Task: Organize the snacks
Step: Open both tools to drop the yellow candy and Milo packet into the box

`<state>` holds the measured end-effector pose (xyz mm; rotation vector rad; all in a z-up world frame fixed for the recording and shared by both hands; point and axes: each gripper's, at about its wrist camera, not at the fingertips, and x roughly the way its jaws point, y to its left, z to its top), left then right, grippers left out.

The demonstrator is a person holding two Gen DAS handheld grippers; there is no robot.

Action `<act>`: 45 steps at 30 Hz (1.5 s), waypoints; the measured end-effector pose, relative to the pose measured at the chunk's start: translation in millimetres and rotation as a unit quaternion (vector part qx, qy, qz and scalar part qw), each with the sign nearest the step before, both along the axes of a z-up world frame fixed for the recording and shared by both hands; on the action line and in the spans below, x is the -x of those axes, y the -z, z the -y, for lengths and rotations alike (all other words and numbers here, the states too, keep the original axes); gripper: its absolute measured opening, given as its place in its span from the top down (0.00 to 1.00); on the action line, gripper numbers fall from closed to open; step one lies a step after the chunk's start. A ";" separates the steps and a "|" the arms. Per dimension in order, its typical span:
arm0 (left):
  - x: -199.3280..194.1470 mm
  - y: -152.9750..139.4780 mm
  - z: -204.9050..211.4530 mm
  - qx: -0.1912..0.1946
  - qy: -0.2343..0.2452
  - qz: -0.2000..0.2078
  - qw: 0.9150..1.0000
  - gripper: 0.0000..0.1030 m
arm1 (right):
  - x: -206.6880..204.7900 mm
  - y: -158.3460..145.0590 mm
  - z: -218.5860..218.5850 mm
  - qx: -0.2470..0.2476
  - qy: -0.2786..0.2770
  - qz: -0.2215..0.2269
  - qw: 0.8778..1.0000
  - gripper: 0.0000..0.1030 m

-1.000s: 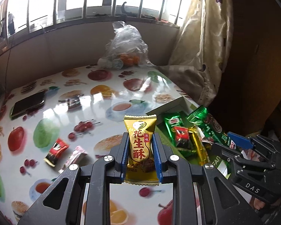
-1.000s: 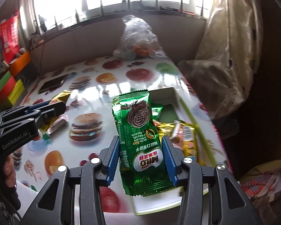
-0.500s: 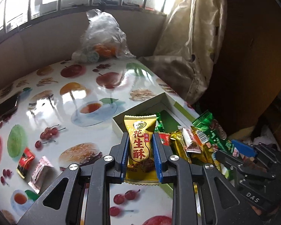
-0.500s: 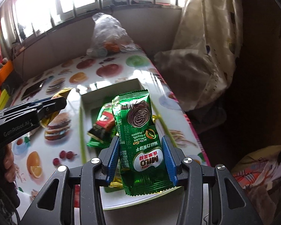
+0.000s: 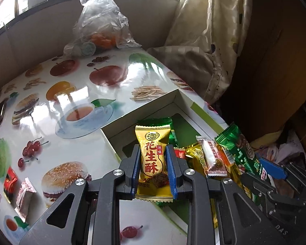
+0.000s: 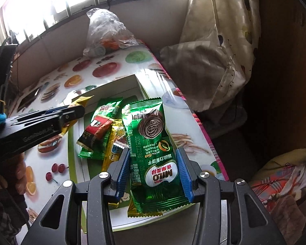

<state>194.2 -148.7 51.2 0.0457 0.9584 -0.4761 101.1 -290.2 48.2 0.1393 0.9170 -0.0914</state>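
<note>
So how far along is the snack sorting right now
Done: several snacks already lie in the white box. In hand: the left gripper is shut on a gold peanut candy, the right gripper on a green Milo pack, both over the box. Left: releasing those two, plus a red candy and a pink candy on the table.

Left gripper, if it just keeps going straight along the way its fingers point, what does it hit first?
Most likely the green snack packet lying in the white box, just past the tip of the gold peanut candy that the left gripper holds. Depth is hard to judge; the box's bare floor is also possible.
</note>
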 end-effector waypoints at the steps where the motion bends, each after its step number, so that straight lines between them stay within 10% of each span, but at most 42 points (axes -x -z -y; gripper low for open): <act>1: -0.9 1.2 0.8 -0.001 0.001 -0.001 1.000 0.76 | -1.1 1.6 0.0 0.000 0.000 -0.002 1.000 0.57; 45: -0.6 15.8 8.5 0.004 0.004 -0.018 1.000 0.59 | -4.4 10.1 2.6 -0.031 -0.031 0.019 0.999 0.52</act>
